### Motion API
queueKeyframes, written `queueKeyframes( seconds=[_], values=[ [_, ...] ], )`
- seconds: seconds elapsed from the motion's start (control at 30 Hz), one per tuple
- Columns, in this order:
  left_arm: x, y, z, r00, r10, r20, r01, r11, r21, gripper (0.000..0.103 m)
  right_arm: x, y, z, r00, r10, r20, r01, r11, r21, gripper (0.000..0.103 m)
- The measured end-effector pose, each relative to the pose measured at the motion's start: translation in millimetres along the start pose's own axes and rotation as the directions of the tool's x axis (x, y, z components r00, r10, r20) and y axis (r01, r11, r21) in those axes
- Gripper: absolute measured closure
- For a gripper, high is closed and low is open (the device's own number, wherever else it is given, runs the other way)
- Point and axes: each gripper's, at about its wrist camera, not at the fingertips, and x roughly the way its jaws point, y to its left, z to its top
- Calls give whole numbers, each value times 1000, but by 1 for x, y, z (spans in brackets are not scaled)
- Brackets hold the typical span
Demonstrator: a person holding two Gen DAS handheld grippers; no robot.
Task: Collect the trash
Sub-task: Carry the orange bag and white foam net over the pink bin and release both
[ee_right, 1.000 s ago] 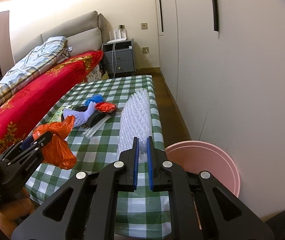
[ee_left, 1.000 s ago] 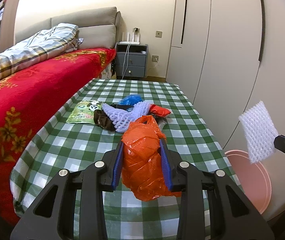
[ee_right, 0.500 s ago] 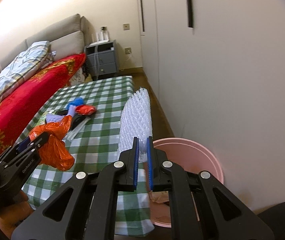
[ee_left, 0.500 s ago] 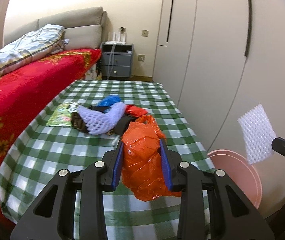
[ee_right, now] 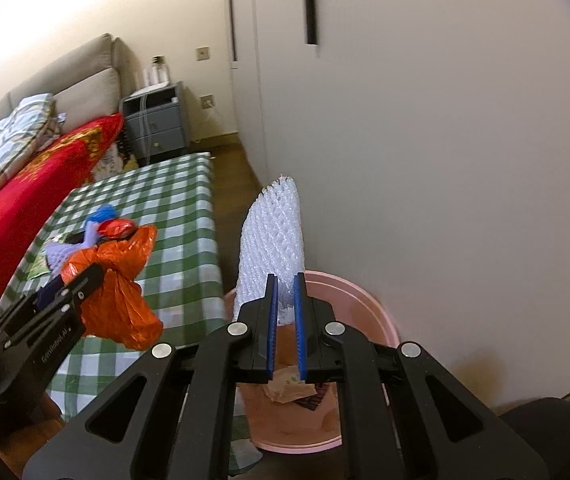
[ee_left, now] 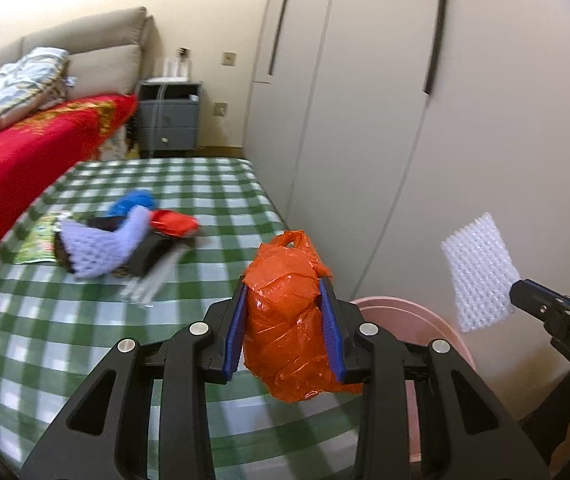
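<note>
My left gripper point(ee_left: 285, 292) is shut on a crumpled orange plastic bag point(ee_left: 289, 320), held above the right edge of the green checked table point(ee_left: 85, 320). My right gripper point(ee_right: 285, 280) is shut on a white foam net sleeve point(ee_right: 273, 240), which stands upright over the pink bin point(ee_right: 369, 304). In the left wrist view that foam net sleeve point(ee_left: 479, 272) hangs right of the pink bin point(ee_left: 425, 316). The right wrist view shows the orange bag point(ee_right: 121, 296) in the left gripper point(ee_right: 85, 280) at the table's edge. Brown paper scraps lie inside the bin.
More trash sits on the table: a purple foam net point(ee_left: 101, 248), a blue wrapper point(ee_left: 133, 200), a red wrapper point(ee_left: 175, 222), a green packet point(ee_left: 39, 240) and dark pieces. A red-covered bed point(ee_left: 25, 152) lies to the left, a grey nightstand point(ee_left: 169, 120) behind, white wardrobe doors point(ee_left: 365, 120) on the right.
Both grippers have swung to the right, away from the table's middle. The foam net has come over the pink bin, and the orange bag has reached the table's right edge.
</note>
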Motion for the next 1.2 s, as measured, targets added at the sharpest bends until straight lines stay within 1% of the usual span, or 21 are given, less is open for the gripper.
queueKeyframes(
  seconds=[0.23,0.4,0.57,0.77,0.8,0.83,0.87,0.9,0.93,1.03,1.2],
  values=[
    [20,-27,-2,996,-86,-31,86,996,23,69,6,-20,4,999,-48,-15,49,997,62,95],
    [36,-47,-5,990,-131,-50,133,990,44,69,9,-24,4,998,-66,-22,68,995,79,95],
    [52,-58,-5,984,-162,-72,165,985,41,69,14,-28,4,994,-101,-38,104,990,98,95],
    [69,-68,-6,976,-191,-101,195,980,31,69,19,-36,3,991,-124,-55,130,983,130,94],
    [73,-70,-7,972,-204,-112,208,978,24,68,20,-37,3,990,-126,-60,134,982,135,94],
    [77,-70,-7,970,-212,-121,215,976,17,65,21,-38,3,990,-129,-64,137,981,138,91],
    [80,-70,-8,967,-220,-131,222,975,6,62,23,-39,3,988,-137,-70,146,979,144,90],
    [81,-71,-8,965,-224,-136,226,974,-2,55,23,-41,3,988,-138,-73,147,978,149,89],
    [83,-71,-9,964,-228,-141,229,973,-8,53,25,-43,3,987,-141,-77,152,976,158,89],
    [81,-68,-10,966,-215,-144,215,977,-19,53,23,-43,2,986,-152,-74,162,973,162,73],
    [73,-56,-7,972,-198,-128,193,980,-49,53,22,-41,2,986,-151,-68,160,975,156,73]
  ],
)
